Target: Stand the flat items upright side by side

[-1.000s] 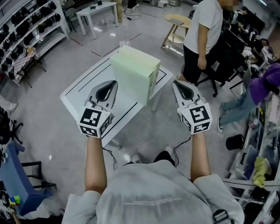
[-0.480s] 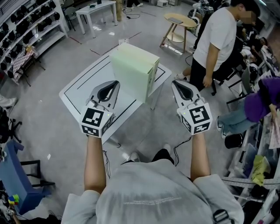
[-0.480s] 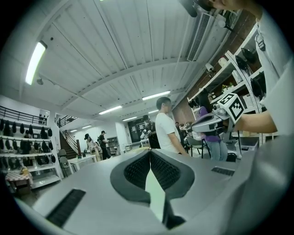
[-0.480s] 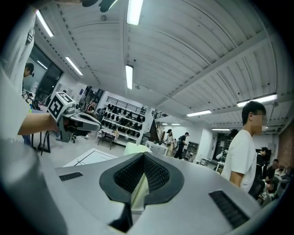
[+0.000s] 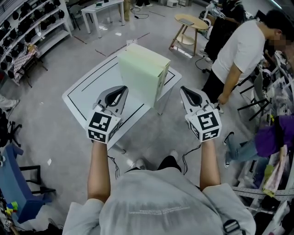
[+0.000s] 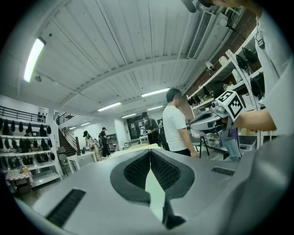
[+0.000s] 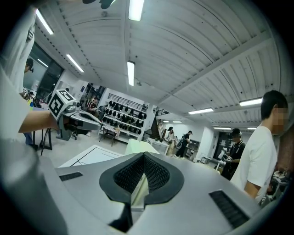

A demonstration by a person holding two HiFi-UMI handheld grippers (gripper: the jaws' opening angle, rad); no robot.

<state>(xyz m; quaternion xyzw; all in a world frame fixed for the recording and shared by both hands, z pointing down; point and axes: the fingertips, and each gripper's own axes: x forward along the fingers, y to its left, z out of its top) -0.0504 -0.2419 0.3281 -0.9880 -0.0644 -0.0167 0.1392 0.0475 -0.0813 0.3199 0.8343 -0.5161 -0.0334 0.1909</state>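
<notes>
A pale green block of flat items (image 5: 142, 73) stands upright at the far side of a white table (image 5: 82, 96) marked with a black outline. My left gripper (image 5: 120, 88) hovers shut over the table's near part, just left of the block, with nothing between its pads. My right gripper (image 5: 183, 88) is shut and empty too, held off the table's right edge over the floor. In the left gripper view the closed jaws (image 6: 149, 151) point level at the green block (image 6: 138, 148). The right gripper view shows its closed jaws (image 7: 144, 155) with the block (image 7: 138, 146) beyond them.
A person in a white shirt (image 5: 243, 50) stands at the right by chairs and clutter. A wooden stool (image 5: 186, 23) and a white desk (image 5: 101, 9) stand behind the table. Shelves (image 5: 27, 27) line the left wall. A blue chair (image 5: 14, 183) is at the lower left.
The person in the white shirt has walked from behind the table toward the right. Both grippers stay shut and nearly still.
</notes>
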